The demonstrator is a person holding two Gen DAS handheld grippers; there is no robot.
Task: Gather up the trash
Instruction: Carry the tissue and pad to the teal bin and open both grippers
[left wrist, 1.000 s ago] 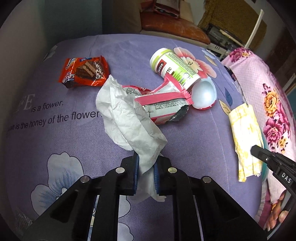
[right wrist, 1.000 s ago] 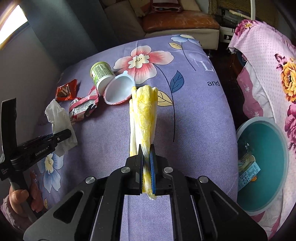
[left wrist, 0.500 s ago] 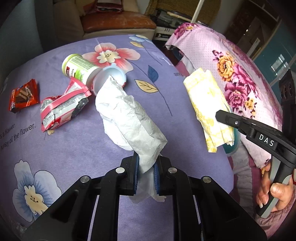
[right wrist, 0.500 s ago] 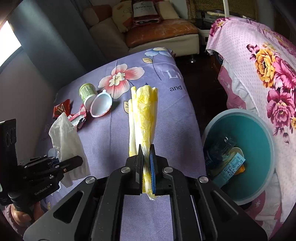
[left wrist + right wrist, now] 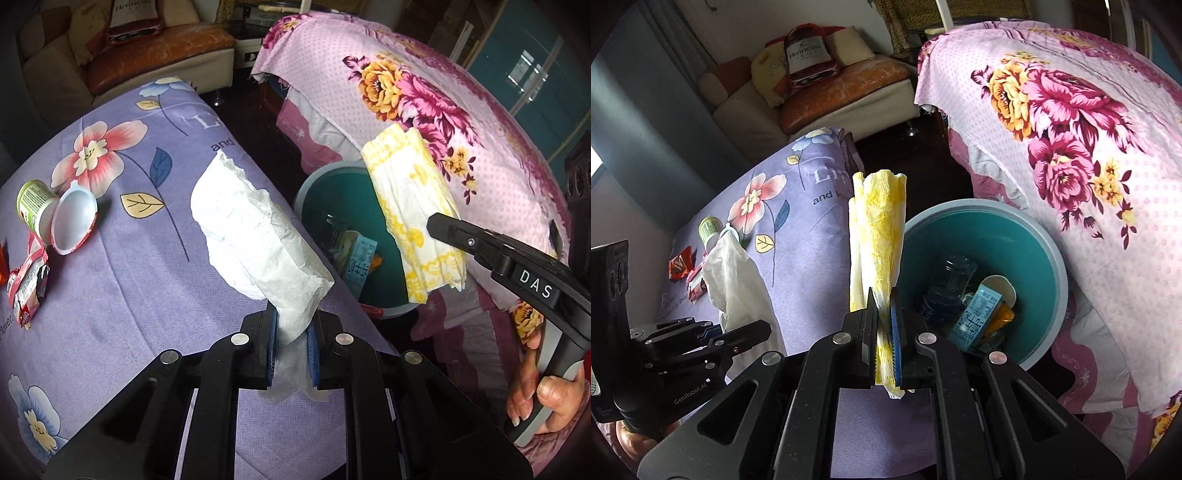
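Observation:
My left gripper (image 5: 291, 325) is shut on a crumpled white tissue (image 5: 255, 232), held above the right edge of the purple flowered bedspread (image 5: 110, 280). My right gripper (image 5: 884, 306) is shut on a folded yellow-and-white napkin (image 5: 879, 229); that napkin (image 5: 413, 218) hangs over the teal bin (image 5: 332, 195) in the left wrist view. The teal bin (image 5: 1027, 243) stands on the floor between the two beds and holds a bottle, a blue carton and other rubbish. The left gripper (image 5: 738, 336) with its white tissue (image 5: 735, 277) shows at the lower left of the right wrist view.
On the bedspread's left lie a green-labelled tub (image 5: 33, 206), its white lid (image 5: 74, 225), a pink wrapper (image 5: 27, 284) and a red wrapper (image 5: 679, 266). A pink flowered bed (image 5: 1089, 166) stands right of the bin. A sofa (image 5: 827, 96) is behind.
Both grippers have swung right, away from the litter on the bedspread, each with its paper still gripped. The teal bin has come into the left wrist view, and the yellow napkin now hangs over it.

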